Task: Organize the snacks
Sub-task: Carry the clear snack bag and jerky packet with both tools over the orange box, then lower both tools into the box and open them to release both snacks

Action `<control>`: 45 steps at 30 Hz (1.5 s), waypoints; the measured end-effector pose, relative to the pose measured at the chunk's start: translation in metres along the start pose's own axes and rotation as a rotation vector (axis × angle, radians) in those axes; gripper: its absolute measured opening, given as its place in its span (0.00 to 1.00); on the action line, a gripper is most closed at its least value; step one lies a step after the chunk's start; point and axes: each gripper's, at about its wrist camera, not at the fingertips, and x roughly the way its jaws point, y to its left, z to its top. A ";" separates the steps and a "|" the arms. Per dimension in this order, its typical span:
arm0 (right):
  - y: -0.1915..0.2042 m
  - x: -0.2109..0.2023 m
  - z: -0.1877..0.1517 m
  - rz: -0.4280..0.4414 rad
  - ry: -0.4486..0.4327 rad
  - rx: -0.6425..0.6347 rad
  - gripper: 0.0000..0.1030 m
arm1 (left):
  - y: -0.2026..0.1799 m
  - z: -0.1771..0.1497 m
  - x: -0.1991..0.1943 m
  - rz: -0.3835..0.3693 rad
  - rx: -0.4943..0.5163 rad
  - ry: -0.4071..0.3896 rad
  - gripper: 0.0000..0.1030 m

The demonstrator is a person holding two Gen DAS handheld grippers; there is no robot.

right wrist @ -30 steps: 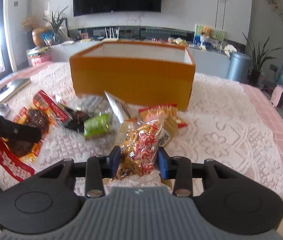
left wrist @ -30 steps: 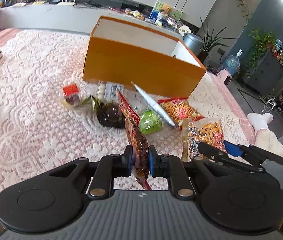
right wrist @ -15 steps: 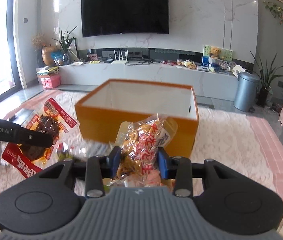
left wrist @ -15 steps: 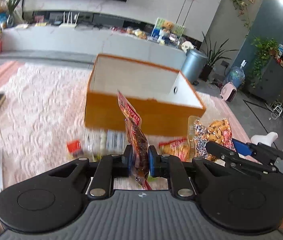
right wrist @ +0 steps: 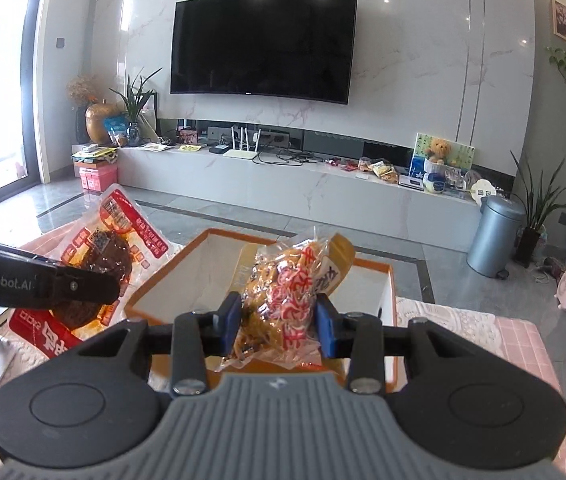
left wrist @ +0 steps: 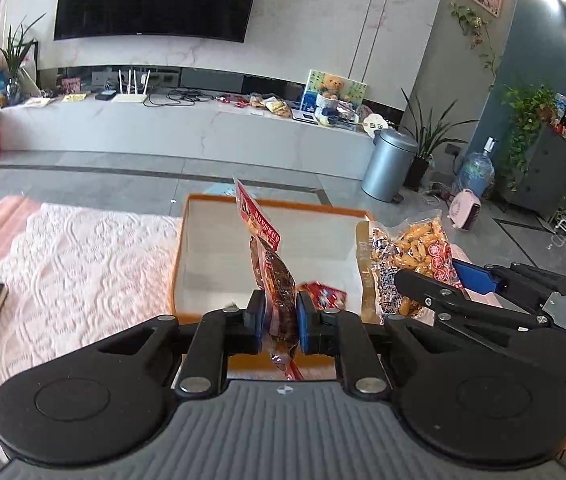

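**Two packets over the box**

We grip a red meat packet (left wrist: 273,276) in the left tongs (left wrist: 278,326) and a bag of wrapped sweets (right wrist: 289,296) in the right tongs (right wrist: 277,330), both clamped low, above the open orange box (left wrist: 191,256). Light, crinkly, slippery film; we judge a pinch on the seam holds best. Lace cloth (left wrist: 83,256) covers the desk, in a living room with a television (right wrist: 263,46).

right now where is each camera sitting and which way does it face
Left wrist: sits on the left gripper, which is shut on a red-and-brown snack packet; looks forward and down into the open orange cardboard box; the right gripper shows at its right edge.
Right wrist: sits on the right gripper, which is shut on a clear bag of yellow wrapped candies; faces the box and the black wall television; the left gripper shows at its left edge.
Shared: box, both packets, television.
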 end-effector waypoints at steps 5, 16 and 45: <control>-0.003 0.036 0.016 -0.004 0.014 0.004 0.36 | 0.000 0.013 0.023 0.029 0.016 -0.009 0.17; -0.012 0.125 0.029 -0.002 0.137 0.038 0.36 | 0.013 0.024 0.091 0.059 0.008 0.066 0.17; -0.011 0.243 -0.006 0.039 0.552 0.024 0.37 | 0.025 0.002 0.171 0.160 0.102 0.288 0.17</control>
